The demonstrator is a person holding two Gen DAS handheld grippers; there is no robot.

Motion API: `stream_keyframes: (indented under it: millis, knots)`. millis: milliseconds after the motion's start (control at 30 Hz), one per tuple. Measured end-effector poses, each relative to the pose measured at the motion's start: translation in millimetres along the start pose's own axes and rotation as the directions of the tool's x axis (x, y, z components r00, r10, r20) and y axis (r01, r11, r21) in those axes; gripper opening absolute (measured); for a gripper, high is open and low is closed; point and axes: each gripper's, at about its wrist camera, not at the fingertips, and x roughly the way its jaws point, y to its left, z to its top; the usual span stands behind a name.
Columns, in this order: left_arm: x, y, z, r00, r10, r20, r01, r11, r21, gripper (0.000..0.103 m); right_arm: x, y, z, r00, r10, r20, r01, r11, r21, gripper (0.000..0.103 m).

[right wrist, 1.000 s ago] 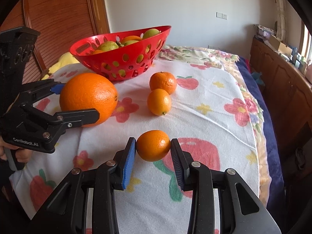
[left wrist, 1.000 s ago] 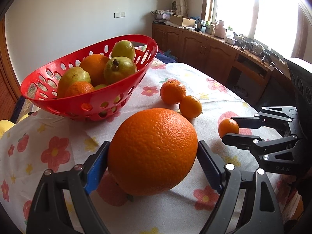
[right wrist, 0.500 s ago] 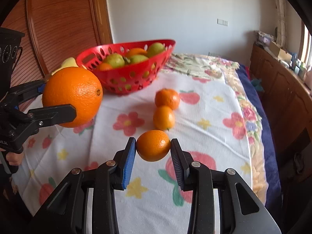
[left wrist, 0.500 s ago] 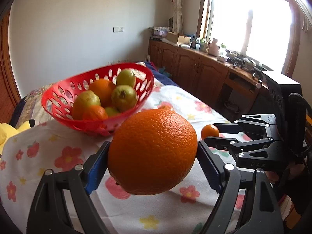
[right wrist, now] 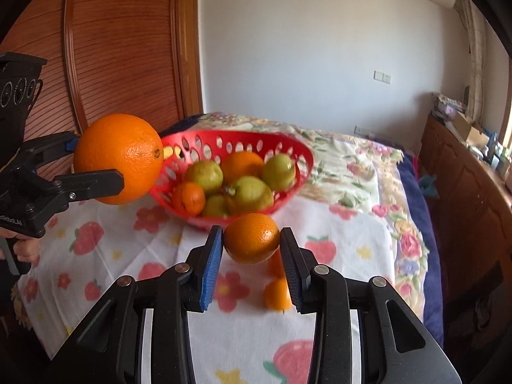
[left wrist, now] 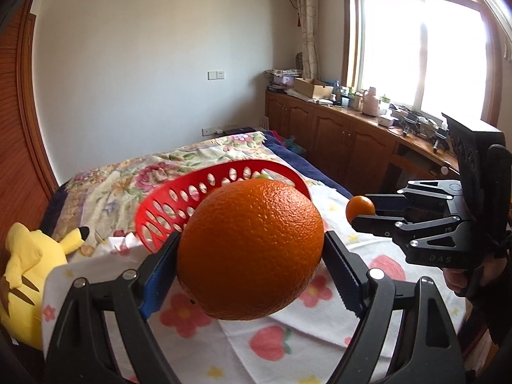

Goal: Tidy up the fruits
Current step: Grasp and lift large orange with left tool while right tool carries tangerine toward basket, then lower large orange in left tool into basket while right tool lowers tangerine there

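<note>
My left gripper [left wrist: 252, 260] is shut on a big orange [left wrist: 251, 252], held in the air in front of the red basket [left wrist: 179, 204]. In the right wrist view that big orange [right wrist: 118, 158] hangs just left of the basket's rim [right wrist: 300, 150]. My right gripper [right wrist: 251, 244] is shut on a small orange [right wrist: 251, 238], lifted above the cloth near the basket's front. The small orange [left wrist: 360, 208] also shows at the right of the left wrist view. The basket holds green pears and oranges. Two small oranges [right wrist: 278, 292] lie on the cloth, partly hidden by my right fingers.
A flowered cloth [right wrist: 96, 256] covers the bed. A yellow plush toy [left wrist: 28, 265] lies at its left edge. Wooden cabinets [left wrist: 345, 140] with clutter run under the window on the right. A wooden sliding door [right wrist: 128, 48] stands behind the basket.
Both grippers have risen from the cloth with their oranges and moved toward the basket. The views now look more level across the room.
</note>
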Motion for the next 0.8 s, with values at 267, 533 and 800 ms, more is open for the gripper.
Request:
stream_keyframes:
  millis: [267,533,800]
  knots:
    - [33.4,30.9,16.7,0.999,0.049,-0.024,-0.049,0.999,0.005,0.085,33.0,8.0,39.0,1.0,0.02,0.024,-0.019,0.998,-0.065,0.036]
    - [63.4,54.0,13.8,0.995,0.078,-0.054,-0.08,0.996,-0.031,0.085,73.0,15.0,48.2,0.998,0.068,-0.002,-0.068,0.995,-0.074,0.036]
    - [76.9,62.5,10.1,0.993,0.098,-0.068,-0.101,0.994,-0.043,0.085,94.5,27.1,43.7,0.993,0.111,-0.027,-0.113,0.99,-0.08,0.036]
